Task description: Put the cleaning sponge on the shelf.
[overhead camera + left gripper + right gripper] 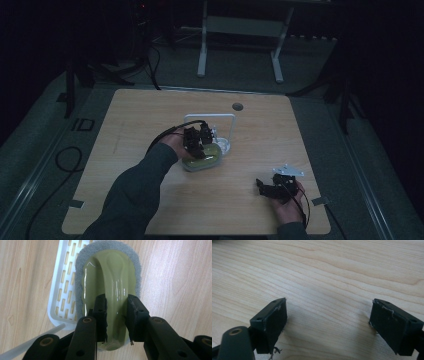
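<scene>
Gripping step in hand: left tongs clamped on the arched green handle of a scrubbing brush, pads pressed against both flanks of the handle. Brush with its grey pad underside resting partly on a white slotted tray, partly on the wooden tabletop, near the middle of it. Right tongs spread wide, empty, low over bare wood toward the right front corner. Next, probably a straight lift, keeping the grip firm on the glossy, likely slippery handle, without dragging the tray along.

scrubber: olive-green, grey pad | tray: white, slotted | table: light woodgrain
</scene>
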Tool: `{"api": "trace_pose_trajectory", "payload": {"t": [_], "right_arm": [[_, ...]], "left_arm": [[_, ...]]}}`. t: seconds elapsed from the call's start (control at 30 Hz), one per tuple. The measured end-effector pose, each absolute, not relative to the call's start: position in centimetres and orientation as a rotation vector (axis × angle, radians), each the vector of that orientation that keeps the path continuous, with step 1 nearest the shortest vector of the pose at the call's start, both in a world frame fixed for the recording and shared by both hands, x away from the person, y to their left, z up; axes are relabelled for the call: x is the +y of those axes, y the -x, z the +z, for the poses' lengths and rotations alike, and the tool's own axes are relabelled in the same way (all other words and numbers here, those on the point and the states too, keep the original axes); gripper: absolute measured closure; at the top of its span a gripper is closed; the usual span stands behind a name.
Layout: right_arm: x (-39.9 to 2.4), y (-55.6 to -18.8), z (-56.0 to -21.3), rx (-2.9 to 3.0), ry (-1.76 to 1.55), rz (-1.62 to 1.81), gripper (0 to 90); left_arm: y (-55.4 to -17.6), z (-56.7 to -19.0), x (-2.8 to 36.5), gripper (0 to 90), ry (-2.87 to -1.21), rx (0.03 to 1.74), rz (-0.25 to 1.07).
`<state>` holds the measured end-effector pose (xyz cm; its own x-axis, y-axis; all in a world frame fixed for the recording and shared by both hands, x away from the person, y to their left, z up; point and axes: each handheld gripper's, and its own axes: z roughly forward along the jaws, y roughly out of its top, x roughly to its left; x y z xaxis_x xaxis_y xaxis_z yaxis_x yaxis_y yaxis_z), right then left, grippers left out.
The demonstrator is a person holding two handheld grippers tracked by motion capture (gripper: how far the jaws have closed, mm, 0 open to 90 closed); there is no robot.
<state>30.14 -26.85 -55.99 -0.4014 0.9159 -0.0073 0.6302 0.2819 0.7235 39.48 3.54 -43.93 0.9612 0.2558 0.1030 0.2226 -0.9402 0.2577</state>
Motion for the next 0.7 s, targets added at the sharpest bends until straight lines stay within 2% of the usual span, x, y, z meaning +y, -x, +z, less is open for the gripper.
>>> {"api": "trace_pose_trajectory", "payload": {"t": [0.7], "right_arm": [[-26.86, -30.14, -55.99, 2.133, -1.387, 0.906, 13.9]], "left_arm": [[-40.14, -43.3, 2.66, 71.8, -2.915, 0.233, 0.27]]}}
